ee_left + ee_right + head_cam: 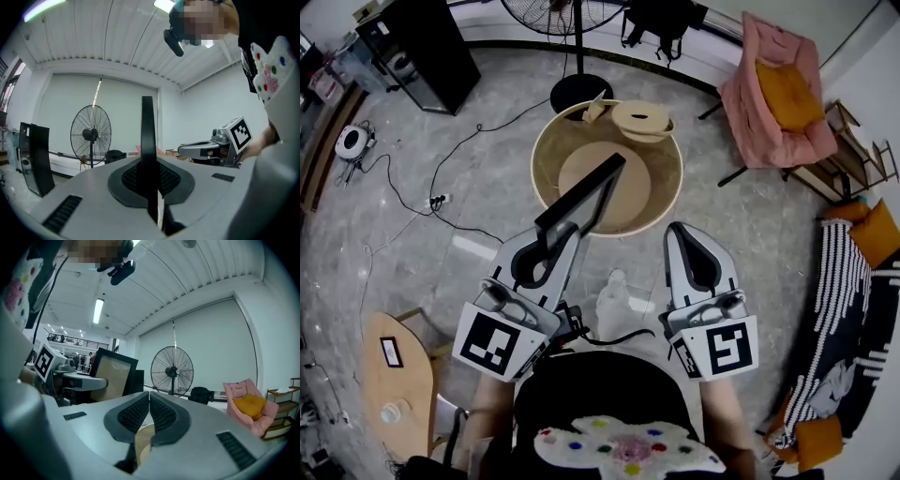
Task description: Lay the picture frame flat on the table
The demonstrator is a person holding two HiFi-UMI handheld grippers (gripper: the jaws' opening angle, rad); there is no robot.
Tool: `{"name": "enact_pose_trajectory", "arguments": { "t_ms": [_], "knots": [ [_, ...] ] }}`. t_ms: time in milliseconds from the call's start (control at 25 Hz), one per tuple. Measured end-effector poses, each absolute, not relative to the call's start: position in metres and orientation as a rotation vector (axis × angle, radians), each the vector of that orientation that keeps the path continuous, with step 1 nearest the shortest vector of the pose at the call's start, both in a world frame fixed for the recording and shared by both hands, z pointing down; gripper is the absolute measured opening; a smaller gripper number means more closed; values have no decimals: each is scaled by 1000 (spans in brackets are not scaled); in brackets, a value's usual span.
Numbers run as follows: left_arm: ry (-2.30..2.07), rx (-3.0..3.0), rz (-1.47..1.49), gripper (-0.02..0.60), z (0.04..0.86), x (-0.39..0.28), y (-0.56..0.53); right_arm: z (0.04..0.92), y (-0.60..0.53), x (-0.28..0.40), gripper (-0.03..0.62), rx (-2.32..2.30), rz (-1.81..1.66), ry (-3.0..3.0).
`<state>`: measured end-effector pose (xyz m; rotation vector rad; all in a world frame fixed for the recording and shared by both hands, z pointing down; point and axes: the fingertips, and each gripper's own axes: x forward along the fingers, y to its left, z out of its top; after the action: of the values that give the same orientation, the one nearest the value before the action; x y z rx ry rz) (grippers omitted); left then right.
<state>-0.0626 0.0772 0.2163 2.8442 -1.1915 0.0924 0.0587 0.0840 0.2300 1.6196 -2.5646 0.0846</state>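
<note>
The picture frame (581, 195), black-edged with a tan front, is held up above the round wooden table (664, 192), tilted and seen edge-on from above. My left gripper (546, 246) is shut on its lower edge. In the left gripper view the frame (147, 140) rises as a thin black strip out of the closed jaws of the left gripper (149, 180). My right gripper (689, 246) hovers beside it to the right, shut and empty. The right gripper view shows that gripper's (149, 404) pads (163, 414) meeting, with the frame (112, 376) off to the left.
A round wooden lid-like piece (640, 119) and a small pale object (598, 108) lie at the table's far rim. A standing fan's base (577, 92) is behind the table, a pink chair (773, 94) at back right, a striped sofa (844, 309) right, a small side table (394, 375) near left.
</note>
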Motion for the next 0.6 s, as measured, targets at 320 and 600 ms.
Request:
{"name": "enact_pose_trajectory", "arguments": {
  "t_ms": [320,600],
  "knots": [
    [-1259,2808,87,23,214,-31,12,233,12,91,35,1548,103,-2609],
    [-1296,2760,130,23,219,-18,-16,234,-21,96,35,1455,71,-2638]
  ]
}}
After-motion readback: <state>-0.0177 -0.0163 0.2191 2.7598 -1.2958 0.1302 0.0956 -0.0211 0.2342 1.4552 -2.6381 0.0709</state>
